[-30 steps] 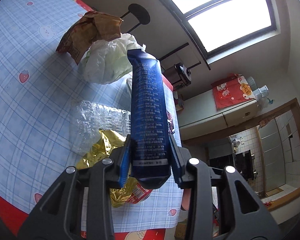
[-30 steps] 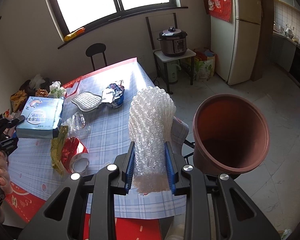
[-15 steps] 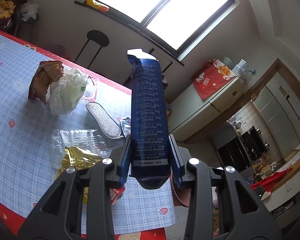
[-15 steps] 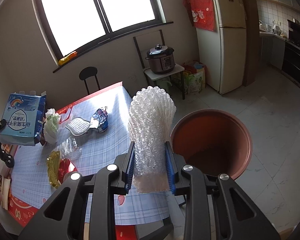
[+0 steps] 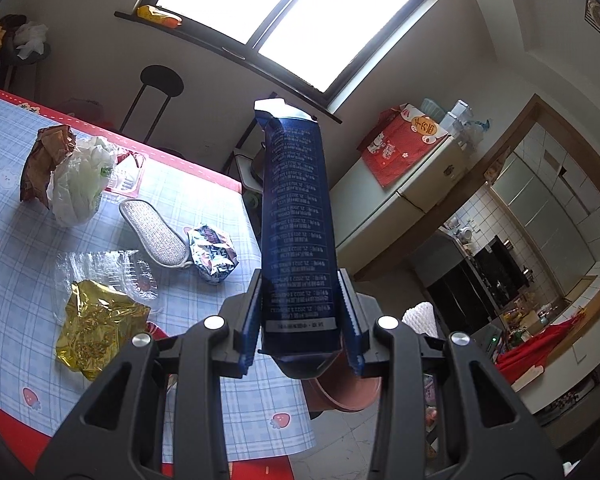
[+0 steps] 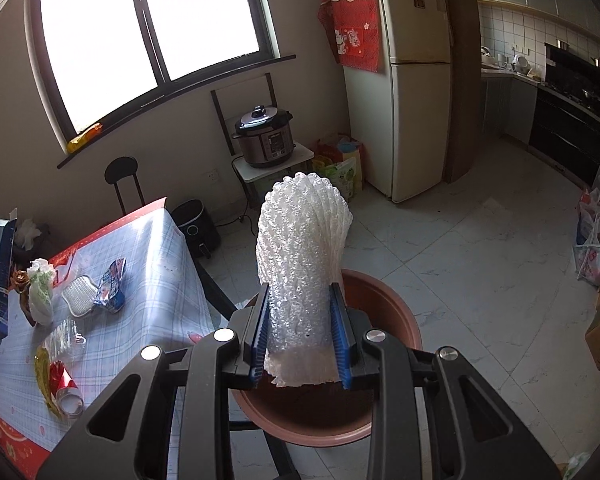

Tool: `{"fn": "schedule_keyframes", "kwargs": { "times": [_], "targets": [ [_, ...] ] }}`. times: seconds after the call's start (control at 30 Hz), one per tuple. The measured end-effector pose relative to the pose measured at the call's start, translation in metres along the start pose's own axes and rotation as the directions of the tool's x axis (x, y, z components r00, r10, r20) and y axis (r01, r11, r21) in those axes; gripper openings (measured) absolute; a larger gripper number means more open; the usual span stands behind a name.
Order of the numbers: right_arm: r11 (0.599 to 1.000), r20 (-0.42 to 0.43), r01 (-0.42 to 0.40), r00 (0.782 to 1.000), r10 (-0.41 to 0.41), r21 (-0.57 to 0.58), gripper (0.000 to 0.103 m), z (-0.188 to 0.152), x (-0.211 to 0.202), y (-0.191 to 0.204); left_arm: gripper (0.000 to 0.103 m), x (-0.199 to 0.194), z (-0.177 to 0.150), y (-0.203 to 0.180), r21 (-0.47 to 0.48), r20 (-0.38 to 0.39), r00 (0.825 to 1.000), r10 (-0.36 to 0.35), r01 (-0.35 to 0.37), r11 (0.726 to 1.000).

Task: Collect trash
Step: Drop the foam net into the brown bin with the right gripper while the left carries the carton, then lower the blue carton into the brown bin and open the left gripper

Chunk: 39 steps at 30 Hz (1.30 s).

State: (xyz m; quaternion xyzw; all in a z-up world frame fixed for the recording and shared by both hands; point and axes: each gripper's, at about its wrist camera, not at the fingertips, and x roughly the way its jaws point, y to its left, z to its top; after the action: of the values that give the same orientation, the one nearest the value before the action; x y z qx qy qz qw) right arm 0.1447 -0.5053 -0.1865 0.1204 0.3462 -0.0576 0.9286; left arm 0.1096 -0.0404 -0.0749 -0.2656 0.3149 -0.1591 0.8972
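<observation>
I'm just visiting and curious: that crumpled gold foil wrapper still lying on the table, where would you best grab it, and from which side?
Probably one of the raised creases of the gold foil wrapper, coming down from above. It lies low and spread on the table, so a sideways approach finds little to pinch. Its near edge looks freest; a clear plastic tray lies against its far side.

I see a dark blue carton (image 5: 296, 232) printed with rows of pale text, and white netted foam wrap (image 6: 300, 264) above a terracotta-brown bin (image 6: 396, 320). The worktop (image 5: 12, 280) wears a pale blue check cloth dotted with strawberries, edged in red. On it lie a gold foil wrapper (image 5: 96, 320) and a blue-and-silver packet (image 5: 212, 254).
</observation>
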Motion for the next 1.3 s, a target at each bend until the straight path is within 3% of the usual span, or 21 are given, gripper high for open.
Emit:
{"fn": "schedule_keyframes", "kwargs": {
  "times": [0.2,0.27,0.33,0.47,0.77,1.03,1.23,1.27,1.3],
  "targets": [
    [1.0,0.048,-0.005,0.999,0.005,-0.011,0.034,0.028,0.008,0.0,0.037,0.0,-0.004,-0.008,0.006,0.01,1.0,0.018,-0.018,1.0],
    [1.0,0.056,-0.009,0.998,0.01,-0.013,0.052,0.035,0.008,0.002,0.037,0.002,-0.004,-0.01,0.011,0.006,1.0,0.019,-0.019,1.0],
    [1.0,0.082,-0.01,0.997,0.011,-0.011,0.078,0.041,0.003,0.001,0.037,0.005,-0.004,-0.014,0.019,0.0,1.0,0.019,-0.019,1.0],
    [1.0,0.129,0.016,0.992,-0.015,-0.008,0.097,0.046,-0.016,0.0,0.037,0.016,-0.004,-0.022,0.042,-0.016,1.0,0.0,0.001,0.999],
    [0.997,0.168,0.082,0.982,-0.081,0.002,0.097,0.039,-0.074,-0.02,0.038,0.064,-0.015,-0.059,0.093,-0.105,0.99,-0.092,0.102,0.99],
    [0.986,0.136,0.14,0.979,-0.151,0.086,0.098,0.015,-0.124,-0.066,0.037,0.137,-0.04,-0.11,0.104,-0.215,0.957,-0.196,0.222,0.97],
    [0.965,0.152,0.211,0.96,-0.234,0.154,0.098,-0.003,-0.164,-0.105,0.038,0.197,-0.063,-0.163,0.154,-0.296,0.924,-0.242,0.296,0.943],
    [0.961,0.153,0.223,0.956,-0.248,0.164,0.098,-0.005,-0.169,-0.111,0.039,0.207,-0.067,-0.172,0.164,-0.313,0.917,-0.246,0.307,0.937],
    [0.956,0.154,0.235,0.953,-0.262,0.173,0.098,-0.007,-0.174,-0.116,0.055,0.214,-0.07,-0.181,0.179,-0.327,0.91,-0.254,0.323,0.929]
  ]
}}
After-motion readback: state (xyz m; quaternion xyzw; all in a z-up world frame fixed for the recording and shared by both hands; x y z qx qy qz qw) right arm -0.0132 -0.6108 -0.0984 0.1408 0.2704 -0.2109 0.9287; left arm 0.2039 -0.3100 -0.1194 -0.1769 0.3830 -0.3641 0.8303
